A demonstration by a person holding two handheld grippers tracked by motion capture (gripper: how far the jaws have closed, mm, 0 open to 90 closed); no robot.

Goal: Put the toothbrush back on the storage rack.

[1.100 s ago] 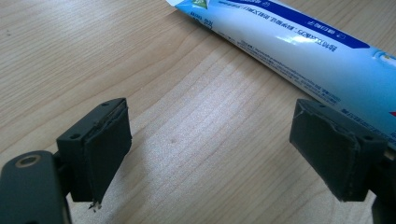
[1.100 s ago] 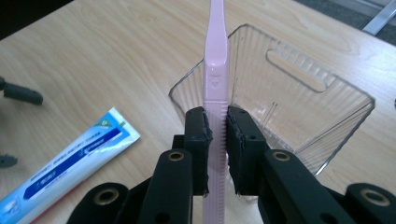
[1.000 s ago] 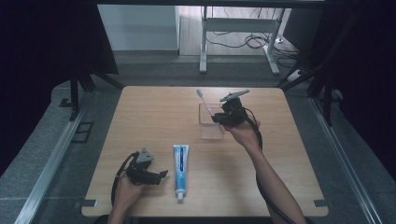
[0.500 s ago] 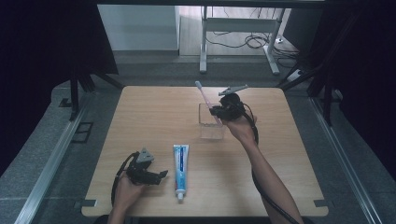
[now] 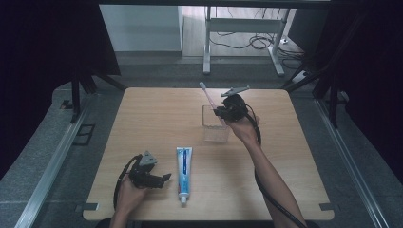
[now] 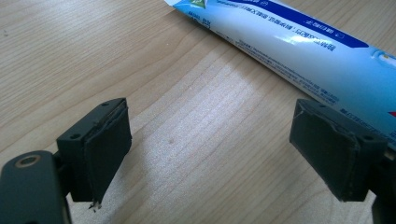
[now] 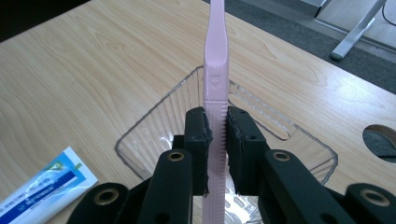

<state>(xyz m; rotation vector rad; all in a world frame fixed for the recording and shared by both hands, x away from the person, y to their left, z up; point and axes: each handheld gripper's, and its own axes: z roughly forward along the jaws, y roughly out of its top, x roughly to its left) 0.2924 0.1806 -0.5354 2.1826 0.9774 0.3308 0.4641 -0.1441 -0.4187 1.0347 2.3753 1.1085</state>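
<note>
Wooden table (image 5: 157, 118) | right gripper (image 7: 217, 135) clamps pink toothbrush (image 7: 215, 79) over clear cup (image 7: 159, 116), far right | left gripper (image 6: 224, 154) jaws wide, near left beside toothpaste tube (image 6: 299, 51)

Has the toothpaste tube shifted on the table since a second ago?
No. The toothpaste tube lies where it did, beside the left gripper, at the same spot relative to the table's near edge.

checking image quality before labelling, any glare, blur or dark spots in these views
High view: surroundings nearly black, table evenly lit, soft focus. Left gripper view: sharp wood grain, mild sheen on the toothpaste tube. Right gripper view: bright glare in the clear cup beneath the pink toothbrush.
</note>
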